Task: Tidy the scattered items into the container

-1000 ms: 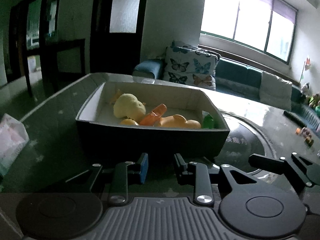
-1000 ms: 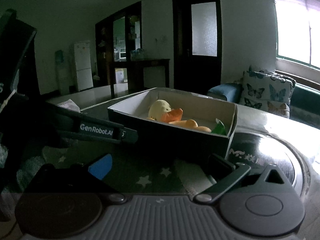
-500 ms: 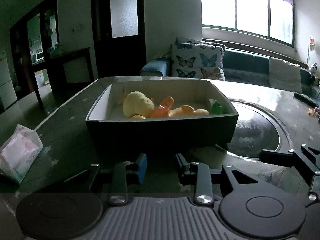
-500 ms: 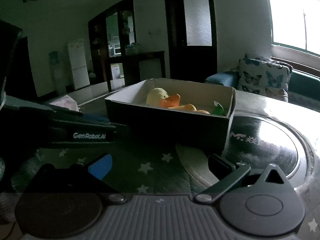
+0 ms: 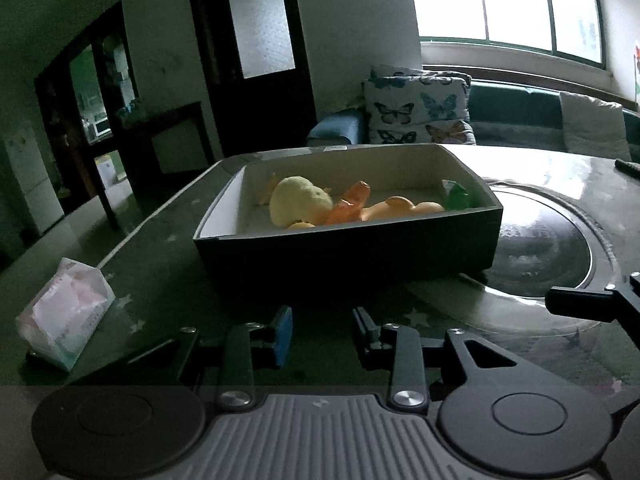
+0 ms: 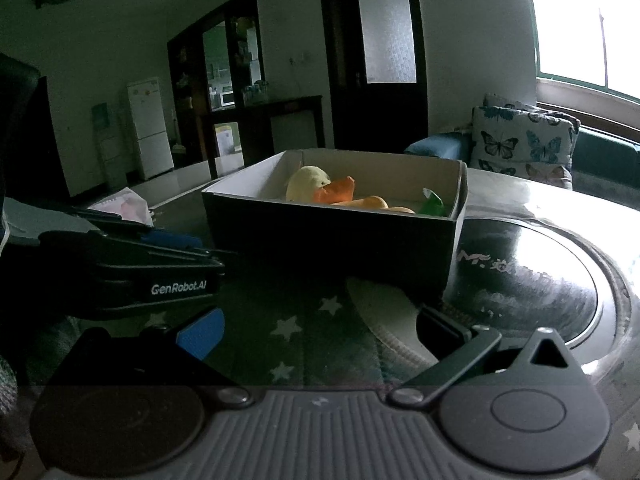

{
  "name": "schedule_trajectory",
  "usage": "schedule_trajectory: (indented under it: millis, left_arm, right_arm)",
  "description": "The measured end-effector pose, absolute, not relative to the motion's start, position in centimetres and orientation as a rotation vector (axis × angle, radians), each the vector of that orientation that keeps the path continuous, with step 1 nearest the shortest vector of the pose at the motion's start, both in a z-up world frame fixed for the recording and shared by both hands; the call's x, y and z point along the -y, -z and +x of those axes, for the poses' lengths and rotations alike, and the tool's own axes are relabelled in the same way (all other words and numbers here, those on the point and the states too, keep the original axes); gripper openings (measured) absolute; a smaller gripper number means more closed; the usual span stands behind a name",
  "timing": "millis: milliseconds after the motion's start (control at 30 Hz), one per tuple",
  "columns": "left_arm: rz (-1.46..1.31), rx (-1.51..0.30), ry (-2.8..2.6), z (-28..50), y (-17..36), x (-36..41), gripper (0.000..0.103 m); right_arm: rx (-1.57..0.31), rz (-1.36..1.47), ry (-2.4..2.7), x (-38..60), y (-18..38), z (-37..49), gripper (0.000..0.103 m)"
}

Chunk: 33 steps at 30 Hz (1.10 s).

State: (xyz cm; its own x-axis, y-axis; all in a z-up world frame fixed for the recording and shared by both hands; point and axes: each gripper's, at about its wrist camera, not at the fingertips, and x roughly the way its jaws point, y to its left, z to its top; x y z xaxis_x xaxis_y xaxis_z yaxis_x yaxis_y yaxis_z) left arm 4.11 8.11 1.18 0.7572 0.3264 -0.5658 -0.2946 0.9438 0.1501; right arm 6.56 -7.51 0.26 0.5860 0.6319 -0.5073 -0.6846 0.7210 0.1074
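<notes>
A dark box (image 5: 348,256) with a white inside stands on the table in front of both grippers. In it lie a yellow plush duck (image 5: 300,204), orange toys (image 5: 352,204) and a green piece (image 5: 460,196). The same box (image 6: 328,240) shows in the right wrist view with the duck (image 6: 306,184) inside. My left gripper (image 5: 322,336) hovers just short of the box's near wall, open, with nothing between its fingers. My right gripper (image 6: 320,334) is wide open and empty over the star-patterned tabletop. The left gripper's body (image 6: 152,268) shows at the left of the right wrist view.
A tissue packet (image 5: 66,320) lies on the table to the left of the box. A round glass turntable (image 5: 540,256) sits to the right, partly under the box. A sofa with butterfly cushions (image 5: 416,108) stands beyond the table. A dark remote (image 5: 628,166) lies at the far right.
The left wrist view has rolled and turned, so the box now sits more to the right. The left jaws stand slightly wider. The right wrist view shifted only a little.
</notes>
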Motion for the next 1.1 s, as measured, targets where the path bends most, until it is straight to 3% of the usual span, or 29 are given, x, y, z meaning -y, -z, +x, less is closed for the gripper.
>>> schedule_trajectory:
  millis: [1100]
  left_arm:
    - [0.074,-0.621,-0.381,4.7,-0.7,-8.3,0.035]
  right_arm:
    - [-0.573,-0.109,-0.789,6.1,0.0,6.7,0.103]
